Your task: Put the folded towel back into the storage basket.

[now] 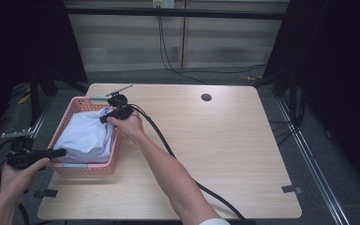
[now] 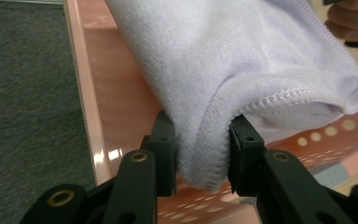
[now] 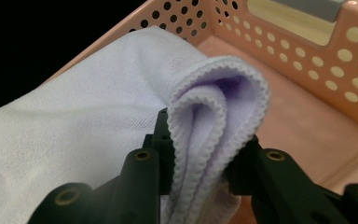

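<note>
Nearest the person, the left gripper [image 1: 56,153] reaches over the near end of a pink perforated basket [image 1: 88,168], its jaws clamped on a folded edge of the pale lilac towel [image 1: 86,136]. Beyond this gripper the towel lies heaped inside the basket, which sits at the left side of the wooden bench [image 1: 215,154]. At the basket's far end, the right gripper [image 1: 107,117] has its jaws closed on a doubled, stitched hem of the same towel.
</note>
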